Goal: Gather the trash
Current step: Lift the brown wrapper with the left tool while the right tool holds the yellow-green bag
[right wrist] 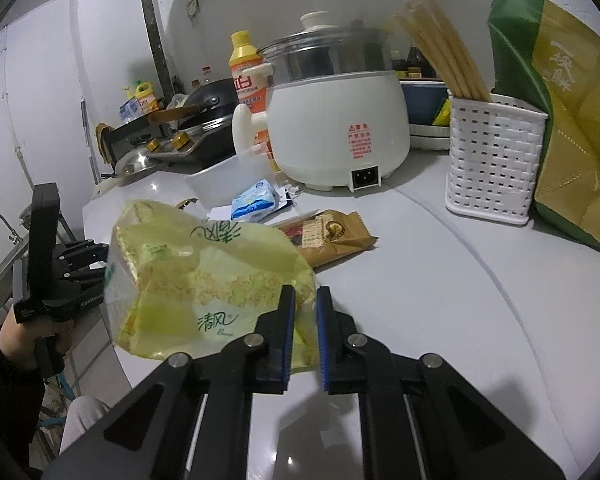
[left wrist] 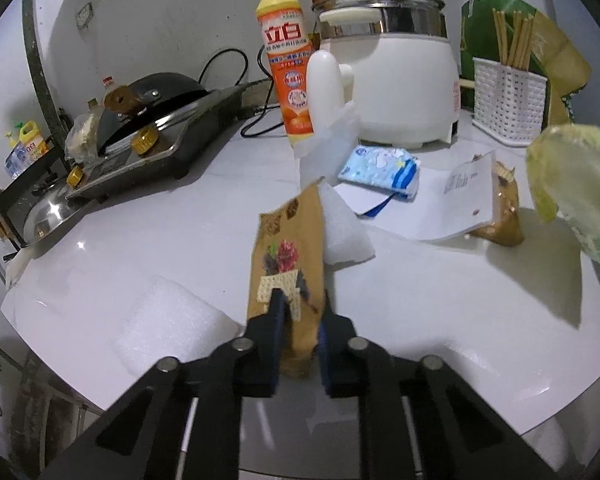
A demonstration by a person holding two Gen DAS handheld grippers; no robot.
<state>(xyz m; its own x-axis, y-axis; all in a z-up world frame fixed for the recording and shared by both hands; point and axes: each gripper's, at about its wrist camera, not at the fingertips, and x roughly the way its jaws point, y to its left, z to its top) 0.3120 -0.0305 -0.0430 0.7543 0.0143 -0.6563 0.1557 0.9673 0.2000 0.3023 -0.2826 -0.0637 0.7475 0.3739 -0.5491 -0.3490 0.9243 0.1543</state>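
My left gripper (left wrist: 300,304) is shut on a brown snack wrapper (left wrist: 290,248) that stands up from the white counter (left wrist: 440,296). A white foam piece (left wrist: 346,228) lies just behind the wrapper. My right gripper (right wrist: 305,300) is shut on the edge of a yellow-green plastic tissue bag (right wrist: 204,280) and holds it above the counter (right wrist: 460,300); the bag also shows at the right of the left wrist view (left wrist: 572,184). A second brown snack wrapper (right wrist: 332,236) lies on the counter beyond the bag. The left gripper's body (right wrist: 52,276) shows at the left of the right wrist view.
A white foam block (left wrist: 168,324), a blue tissue pack (left wrist: 380,166), white paper (left wrist: 448,200) and another brown wrapper (left wrist: 504,220) lie on the counter. Behind stand a dish soap bottle (left wrist: 286,60), white electric pot (left wrist: 396,76), chopstick basket (left wrist: 508,104), green bag (right wrist: 560,112) and stove (left wrist: 140,136).
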